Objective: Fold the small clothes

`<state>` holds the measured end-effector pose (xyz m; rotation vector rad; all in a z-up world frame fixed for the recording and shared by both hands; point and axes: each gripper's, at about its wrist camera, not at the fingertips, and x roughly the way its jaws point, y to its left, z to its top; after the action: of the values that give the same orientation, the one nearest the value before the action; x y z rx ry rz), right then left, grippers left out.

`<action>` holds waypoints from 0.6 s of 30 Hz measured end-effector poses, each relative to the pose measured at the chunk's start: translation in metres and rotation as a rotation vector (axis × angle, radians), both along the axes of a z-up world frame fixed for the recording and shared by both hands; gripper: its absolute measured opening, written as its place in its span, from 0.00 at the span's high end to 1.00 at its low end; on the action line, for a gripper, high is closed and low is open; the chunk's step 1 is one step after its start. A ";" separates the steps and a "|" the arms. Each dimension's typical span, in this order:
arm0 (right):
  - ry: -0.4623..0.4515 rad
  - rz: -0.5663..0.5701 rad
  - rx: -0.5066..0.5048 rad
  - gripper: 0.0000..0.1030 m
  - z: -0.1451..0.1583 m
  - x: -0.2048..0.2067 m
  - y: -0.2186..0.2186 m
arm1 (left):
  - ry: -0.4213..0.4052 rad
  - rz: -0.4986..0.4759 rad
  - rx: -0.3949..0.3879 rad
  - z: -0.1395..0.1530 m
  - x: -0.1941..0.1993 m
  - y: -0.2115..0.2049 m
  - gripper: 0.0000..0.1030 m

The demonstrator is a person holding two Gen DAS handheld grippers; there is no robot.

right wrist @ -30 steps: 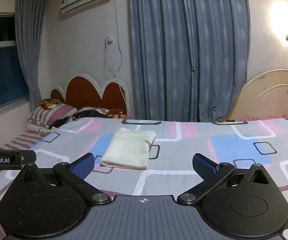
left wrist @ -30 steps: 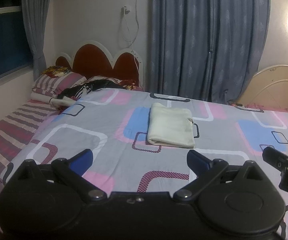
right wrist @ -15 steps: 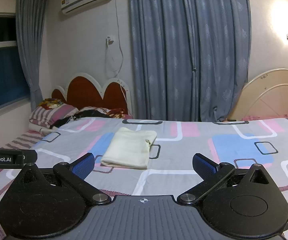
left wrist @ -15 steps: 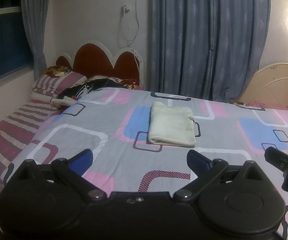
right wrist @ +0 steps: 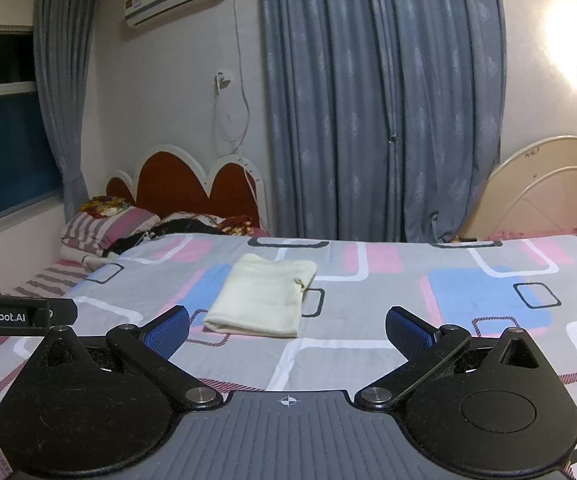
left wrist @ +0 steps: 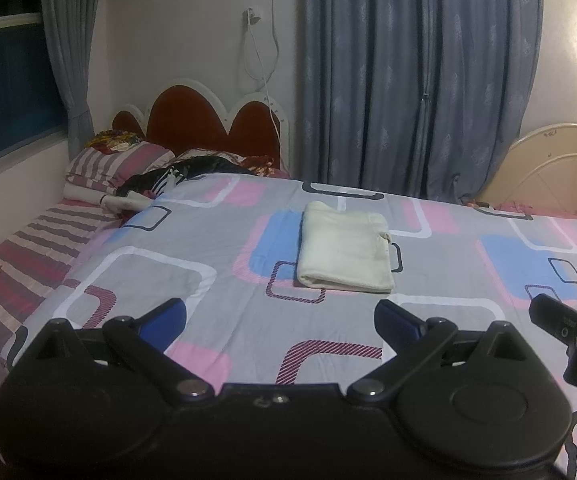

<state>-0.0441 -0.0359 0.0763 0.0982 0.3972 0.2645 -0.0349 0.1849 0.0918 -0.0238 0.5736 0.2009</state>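
1. Tongs state: we hold the left gripper (left wrist: pixel 280 318) and the right gripper (right wrist: pixel 286 326) above the bedspread (left wrist: pixel 216 312), both with jaws spread wide and nothing between the blue pads (right wrist: pixel 168 330). Neither touches any cloth.

2. Garment position: the cream folded garment (left wrist: pixel 344 254) lies flat on the bedspread, ahead of both tongs and well apart from them. From the left tongs it sits slightly right of centre; from the right tongs (left wrist: pixel 568 328) it sits left of centre (right wrist: pixel 264 300). It already looks folded into a neat rectangle, so we judge this item near done or done.

3. Risk, re-gripping: if we pinch only the top layer at the near edge, the fold could peel open. Cause: stacked layers, thin soft fabric.

4. Risk, loose tab: a small corner sticks out on the garment's right edge (right wrist: pixel 301 283). A pad could snag it and drag the stack askew.

5. Risk, bedspread: closing low could catch the bedspread along with the garment and wrinkle both.

6. Risk, collision: the tongs sit side by side; converging on one small item could knock them together.

7. Unknown: we cannot tell whether more clothes wait; the dark pile (left wrist: pixel 176 178) far ahead-left by the striped pillow (left wrist: pixel 116 162) is unclear.
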 end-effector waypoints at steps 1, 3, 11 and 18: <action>0.002 0.000 0.002 0.00 0.000 0.000 0.000 | 0.002 -0.001 -0.002 -0.001 0.000 -0.001 0.02; 0.005 0.001 0.003 0.00 0.000 0.000 0.000 | 0.005 0.000 -0.003 -0.003 0.001 -0.001 0.02; 0.013 0.001 0.000 0.00 -0.001 0.001 0.001 | 0.025 -0.009 -0.020 -0.006 0.007 -0.002 0.02; 0.025 0.005 -0.008 0.00 -0.006 0.007 0.001 | 0.046 -0.062 -0.024 -0.017 0.020 -0.003 0.02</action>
<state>-0.0372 -0.0350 0.0702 0.0932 0.4231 0.2668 -0.0154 0.1821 0.0751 -0.0246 0.6215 0.1351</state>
